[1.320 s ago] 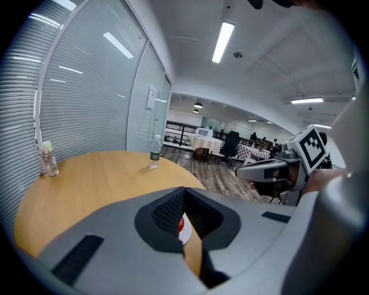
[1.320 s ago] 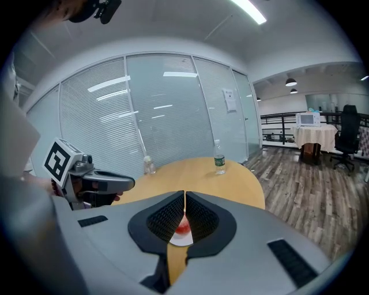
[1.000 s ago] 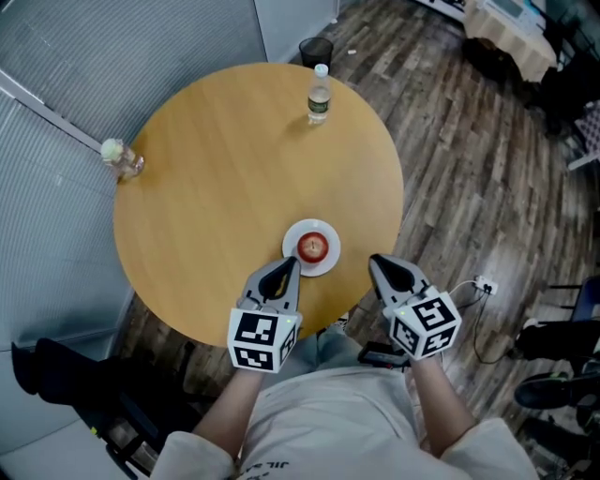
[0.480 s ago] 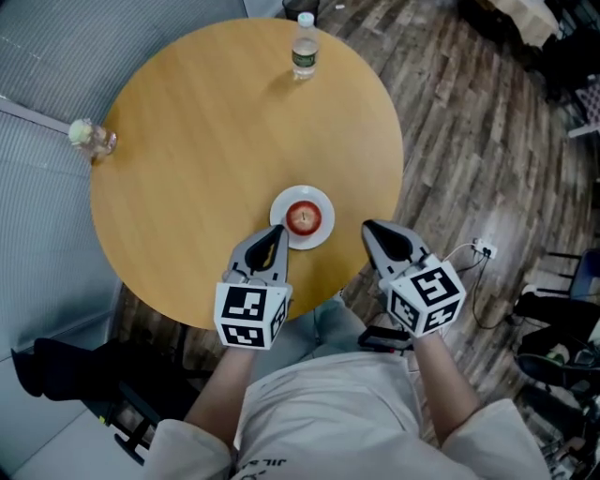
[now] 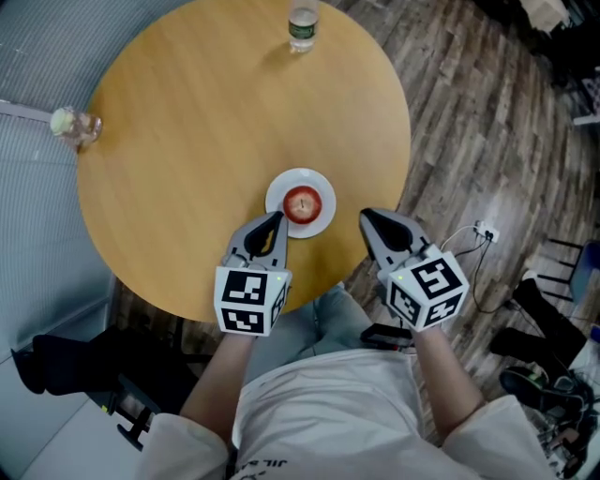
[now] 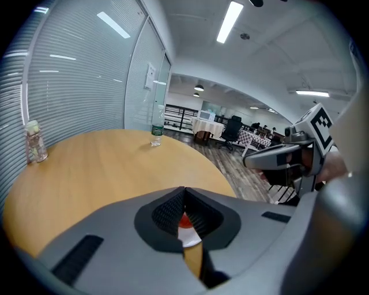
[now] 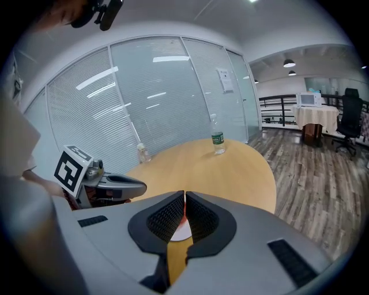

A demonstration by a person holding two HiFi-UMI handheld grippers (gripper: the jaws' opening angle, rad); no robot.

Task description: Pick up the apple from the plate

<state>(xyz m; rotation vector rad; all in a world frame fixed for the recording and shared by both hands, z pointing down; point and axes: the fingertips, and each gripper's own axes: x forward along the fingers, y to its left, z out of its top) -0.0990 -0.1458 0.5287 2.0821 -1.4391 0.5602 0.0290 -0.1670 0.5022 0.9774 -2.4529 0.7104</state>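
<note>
Plate point(image 5: 324, 217) with apple point(image 5: 302, 202) sits near table point(image 5: 187, 141) edge.

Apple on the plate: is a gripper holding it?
No, the apple lies on the white plate, and the left gripper and right gripper are both shut with nothing in them.

A round bench of pale wood point(image 5: 206, 141) stands on a grey-brown plank floor point(image 5: 469, 141). A white round plate point(image 5: 322, 221) sits on it near the near edge, right of centre. A clear plastic water bottle with a green label point(image 5: 302, 23) stands upright at the far edge. A small clear bottle with a pale cap point(image 5: 73, 125) stands at the left rim.
</note>
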